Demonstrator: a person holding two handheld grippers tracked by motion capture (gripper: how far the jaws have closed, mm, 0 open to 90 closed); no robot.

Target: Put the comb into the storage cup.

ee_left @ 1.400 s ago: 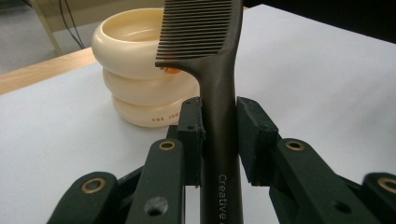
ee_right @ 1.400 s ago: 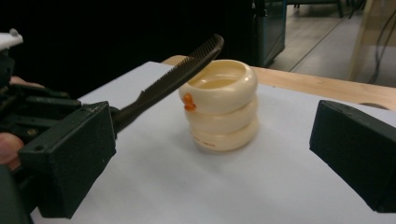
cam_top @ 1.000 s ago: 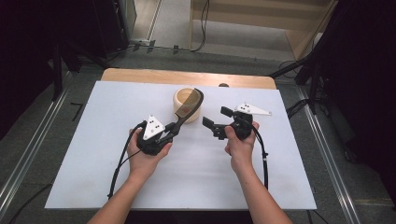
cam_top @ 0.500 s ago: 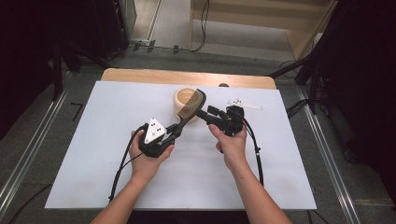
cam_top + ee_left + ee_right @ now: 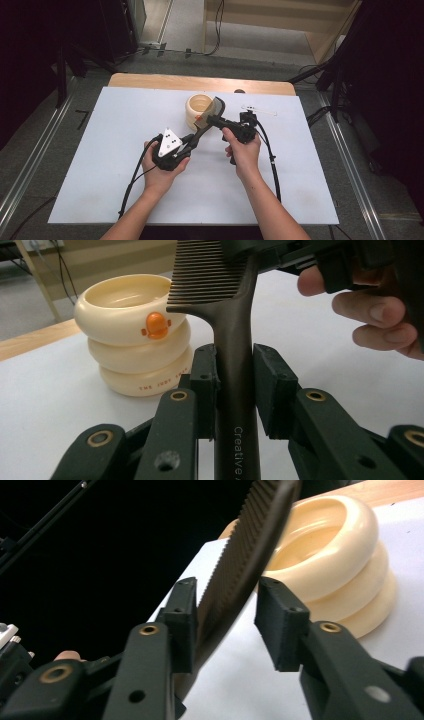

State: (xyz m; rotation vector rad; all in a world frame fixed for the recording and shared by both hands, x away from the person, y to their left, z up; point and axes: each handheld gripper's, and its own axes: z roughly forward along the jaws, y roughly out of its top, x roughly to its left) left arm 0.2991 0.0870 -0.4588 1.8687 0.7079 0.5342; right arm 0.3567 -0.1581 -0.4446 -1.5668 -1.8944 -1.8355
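Observation:
A dark brown comb (image 5: 206, 124) slants up from my left gripper (image 5: 191, 141) toward a cream ribbed cup (image 5: 198, 111) with an orange duck badge. In the left gripper view my left gripper (image 5: 235, 375) is shut on the comb's handle (image 5: 235, 405), with the teeth (image 5: 210, 275) above and the cup (image 5: 135, 335) behind on the left. My right gripper (image 5: 211, 120) reaches in from the right at the comb's head. In the right gripper view my right gripper (image 5: 227, 610) is open, its pads on either side of the toothed part (image 5: 240, 565), with the cup (image 5: 340, 555) behind.
A white sheet (image 5: 100, 150) covers the table, with a wooden strip (image 5: 150, 81) along the far edge. A small white object (image 5: 257, 110) lies right of the cup. Cables trail from both grippers toward the near edge. Dark stands and floor surround the table.
My right gripper has moved left from open table to the comb's head, and its jaws now straddle the teeth. My left gripper keeps the handle, shifted slightly.

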